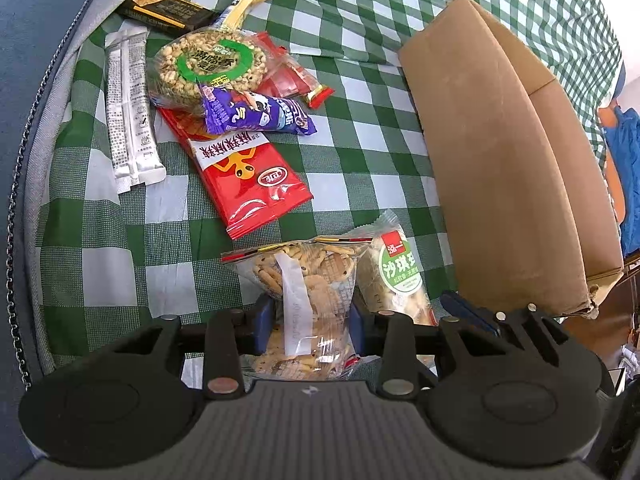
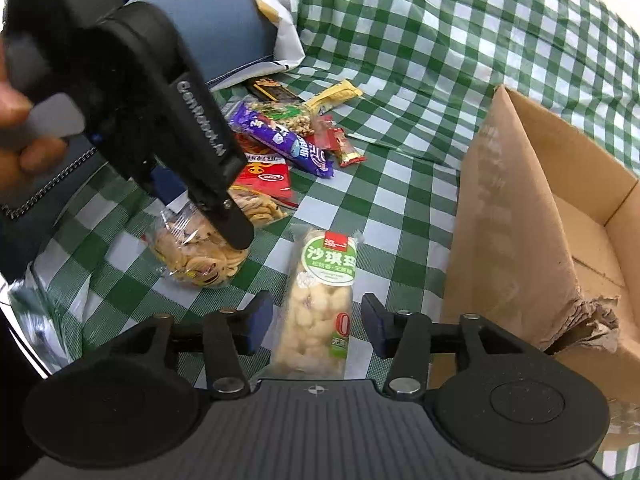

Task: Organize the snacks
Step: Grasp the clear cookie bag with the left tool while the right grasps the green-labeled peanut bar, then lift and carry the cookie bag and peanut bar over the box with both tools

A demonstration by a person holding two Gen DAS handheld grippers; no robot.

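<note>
Left gripper (image 1: 313, 322) pinching crinkly clear biscuit bag (image 1: 304, 280); right gripper (image 2: 316, 322) spread around soft green-labelled sachima pack (image 2: 316, 304): best taken mid-body, gently.

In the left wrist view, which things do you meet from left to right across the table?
White stick packets → round puffed-grain cake → clear bag of biscuits → green-label pastry pack → cardboard box.
</note>
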